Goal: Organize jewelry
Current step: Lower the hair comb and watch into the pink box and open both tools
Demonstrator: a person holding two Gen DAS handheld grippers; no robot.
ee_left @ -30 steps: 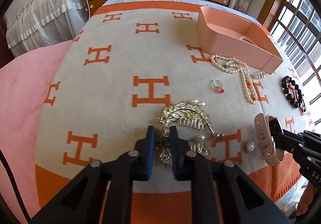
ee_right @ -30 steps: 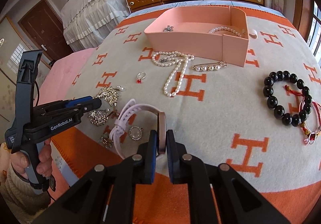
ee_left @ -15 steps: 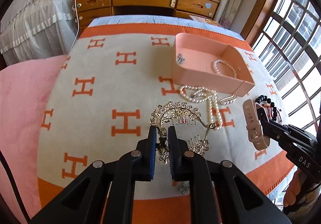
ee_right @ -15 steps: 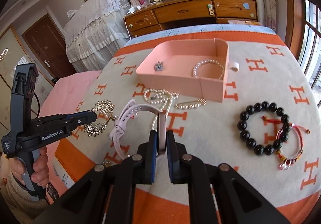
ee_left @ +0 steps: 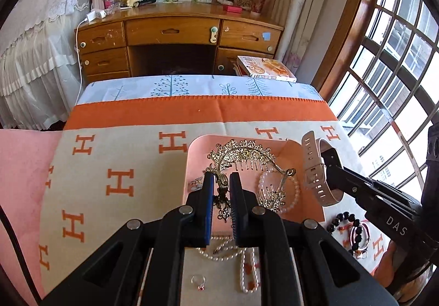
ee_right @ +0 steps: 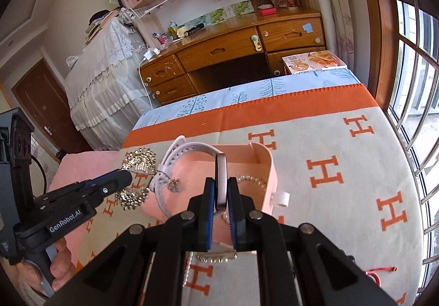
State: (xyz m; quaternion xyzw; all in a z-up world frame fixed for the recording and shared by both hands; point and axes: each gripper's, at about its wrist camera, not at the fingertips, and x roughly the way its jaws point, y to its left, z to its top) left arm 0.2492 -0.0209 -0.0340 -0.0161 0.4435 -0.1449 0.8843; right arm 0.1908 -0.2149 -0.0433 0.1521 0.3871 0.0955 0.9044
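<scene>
My left gripper (ee_left: 221, 182) is shut on a gold hair comb (ee_left: 241, 157) and holds it above the pink tray (ee_left: 192, 160). My right gripper (ee_right: 221, 188) is shut on a pink wristwatch (ee_right: 189, 149), also held over the pink tray (ee_right: 270, 168). The watch shows in the left wrist view (ee_left: 315, 168) at the tray's right side. A pearl bracelet (ee_left: 290, 190) and a small silver piece (ee_right: 174, 184) lie inside the tray. The comb shows in the right wrist view (ee_right: 137, 166) left of the watch.
On the H-pattern blanket (ee_left: 118, 179) near me lie a pearl necklace (ee_left: 247, 270), a red-stone ring (ee_left: 198, 281), a black bead bracelet (ee_left: 343, 226) and a pearl bar pin (ee_right: 216, 256). A wooden desk (ee_left: 175, 39) stands beyond the bed; windows are on the right.
Both grippers have risen and moved forward with their loads, from above the blanket's near part to above the pink tray.
</scene>
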